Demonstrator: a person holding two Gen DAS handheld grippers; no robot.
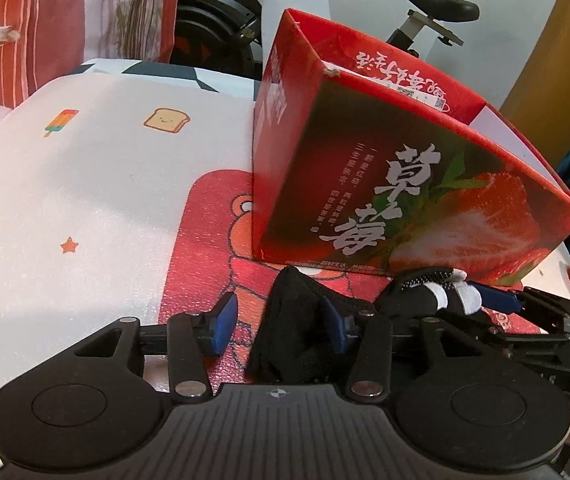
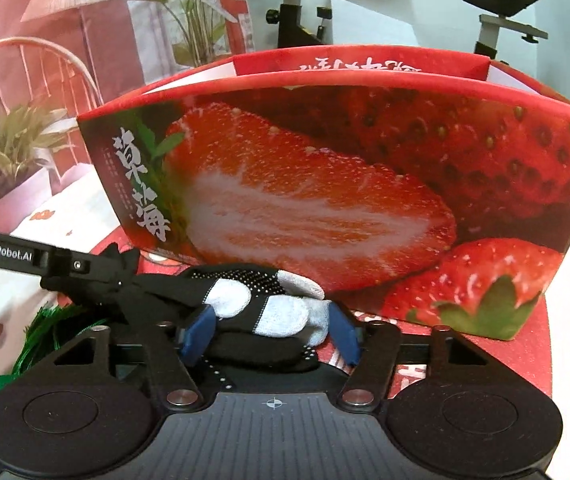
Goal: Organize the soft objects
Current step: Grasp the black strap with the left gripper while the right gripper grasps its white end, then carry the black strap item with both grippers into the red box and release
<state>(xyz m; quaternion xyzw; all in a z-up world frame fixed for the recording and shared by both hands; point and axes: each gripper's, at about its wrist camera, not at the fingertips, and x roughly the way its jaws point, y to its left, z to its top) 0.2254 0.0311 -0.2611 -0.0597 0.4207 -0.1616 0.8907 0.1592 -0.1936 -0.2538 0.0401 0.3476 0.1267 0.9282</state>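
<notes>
A black and grey glove (image 2: 269, 308) with white dots lies in front of a red strawberry box (image 2: 345, 184). My right gripper (image 2: 271, 334) is closed around the glove's grey fingers, its blue pads touching it on both sides. In the left wrist view the glove (image 1: 301, 320) drapes over the right pad (image 1: 335, 326) of my left gripper (image 1: 281, 322), whose jaws stand wide apart; the left pad (image 1: 225, 322) is bare. The box (image 1: 385, 168) stands open-topped just beyond. The right gripper shows at the right edge (image 1: 525, 304).
The table wears a white cloth with cartoon prints (image 1: 65, 184) and a red bear mat (image 1: 213, 240). An exercise bike (image 2: 305, 8) stands behind the box. A green item (image 2: 45, 332) lies at the left. A floral curtain (image 1: 25, 20) hangs at the back left.
</notes>
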